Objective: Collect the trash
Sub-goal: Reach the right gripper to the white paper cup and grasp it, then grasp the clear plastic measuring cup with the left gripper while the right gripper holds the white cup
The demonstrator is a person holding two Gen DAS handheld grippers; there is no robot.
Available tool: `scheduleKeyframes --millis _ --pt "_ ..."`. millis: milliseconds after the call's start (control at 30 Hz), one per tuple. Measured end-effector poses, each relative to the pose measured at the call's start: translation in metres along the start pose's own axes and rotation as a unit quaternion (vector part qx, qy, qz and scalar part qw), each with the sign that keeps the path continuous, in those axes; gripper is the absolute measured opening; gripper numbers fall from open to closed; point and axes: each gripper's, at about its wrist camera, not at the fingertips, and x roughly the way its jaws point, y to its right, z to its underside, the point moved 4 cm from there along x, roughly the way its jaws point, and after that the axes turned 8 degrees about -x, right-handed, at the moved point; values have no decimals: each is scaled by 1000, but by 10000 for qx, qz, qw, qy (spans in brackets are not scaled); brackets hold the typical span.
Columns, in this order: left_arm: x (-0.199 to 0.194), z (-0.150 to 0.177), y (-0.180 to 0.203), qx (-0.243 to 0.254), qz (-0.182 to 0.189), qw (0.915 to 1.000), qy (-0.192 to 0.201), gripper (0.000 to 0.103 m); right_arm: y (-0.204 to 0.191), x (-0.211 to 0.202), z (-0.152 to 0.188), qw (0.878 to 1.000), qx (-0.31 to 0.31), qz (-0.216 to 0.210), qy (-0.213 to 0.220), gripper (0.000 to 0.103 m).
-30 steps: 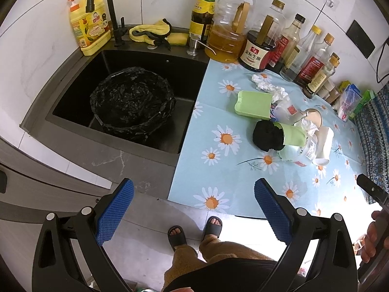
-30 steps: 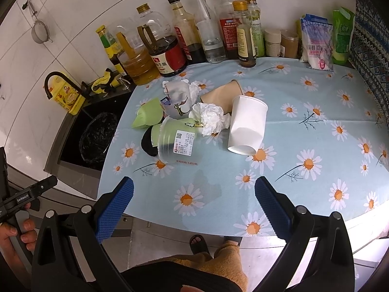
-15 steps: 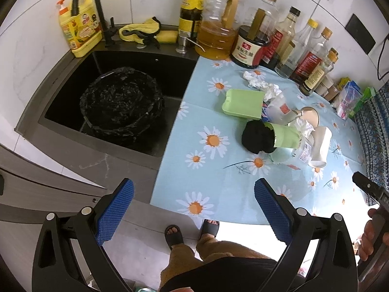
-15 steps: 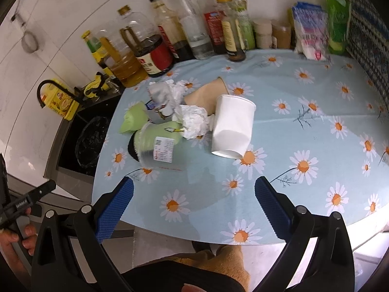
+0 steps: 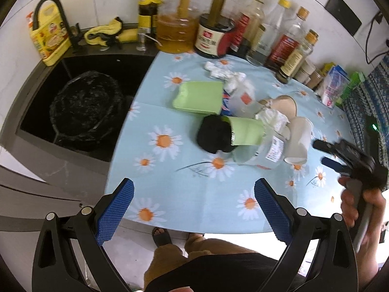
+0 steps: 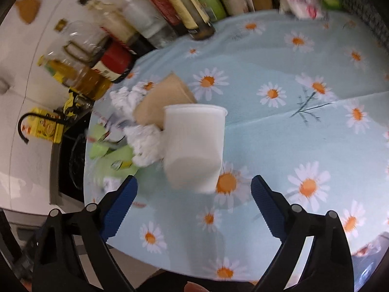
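Nothing is collected yet, I judge: all trash lies on the daisy tablecloth [image 5: 194, 199] w/ no piece held. Left gripper [image 5: 193, 209] hangs at the near edge, jaws wide, empty. Right gripper [image 6: 194, 202] has jaws wide, just closing slightly, nothing between them; the white cup [image 6: 194, 146] lies just beyond. Farther: crumpled tissue [image 6: 145, 146], brown cup [image 6: 160, 102], green cups [image 5: 198, 95], a clear cup [image 5: 265, 150]. Far left, black-lined bin [image 5: 85, 107] sits in the sink [image 5: 136, 65]. Bottles [image 5: 211, 36] along the far wall crowd the pile.

Bottle labels [image 5: 211, 41] unreadable (all too blurred).
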Motion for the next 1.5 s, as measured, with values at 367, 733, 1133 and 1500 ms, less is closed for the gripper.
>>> scheduleKeyframes --millis 367,733,1133,1500 --pt "31 26 20 -178 204 9990 -346 96 2 44 -29 9990 -117 -187 -400 90" --pt "55 3 33 85 165 9983 -553 96 4 59 -32 9983 -66 -228 -530 66" --pt "58 -11 74 647 427 9960 -448 96 15 22 -26 9975 48 -640 -302 66" --pt "83 -25 87 643 1032 9897 -761 95 16 -10 -16 9961 34 -854 -196 66"
